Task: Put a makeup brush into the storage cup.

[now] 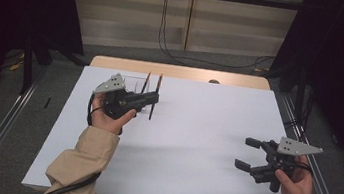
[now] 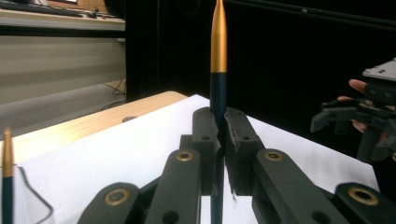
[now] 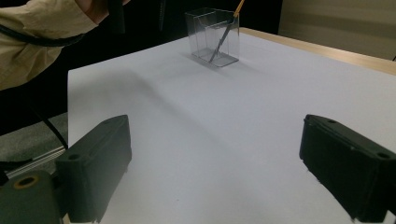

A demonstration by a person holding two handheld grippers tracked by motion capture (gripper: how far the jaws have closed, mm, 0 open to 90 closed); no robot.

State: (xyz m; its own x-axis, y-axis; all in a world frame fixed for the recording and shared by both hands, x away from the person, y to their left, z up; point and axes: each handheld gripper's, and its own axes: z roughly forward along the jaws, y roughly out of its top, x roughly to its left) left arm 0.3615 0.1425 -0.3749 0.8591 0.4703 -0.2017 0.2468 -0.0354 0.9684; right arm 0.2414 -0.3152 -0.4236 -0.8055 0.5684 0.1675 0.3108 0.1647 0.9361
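On the white table [image 1: 179,143], a gold-tipped pen [image 2: 218,56] was clamped upright in the left gripper [image 1: 152,98] beside the clear holder [image 3: 212,37], presumably for insertion, while the right gripper [image 1: 248,153] was held open, well apart.

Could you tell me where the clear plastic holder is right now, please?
The clear plastic holder stands on the white sheet toward the table's far left in the high view, just behind the left gripper, with one pen leaning inside it.

Dark blue pen [image 2: 218,88] with gold tapered top, upright, clamped between left gripper [image 2: 218,135] jaws above white table
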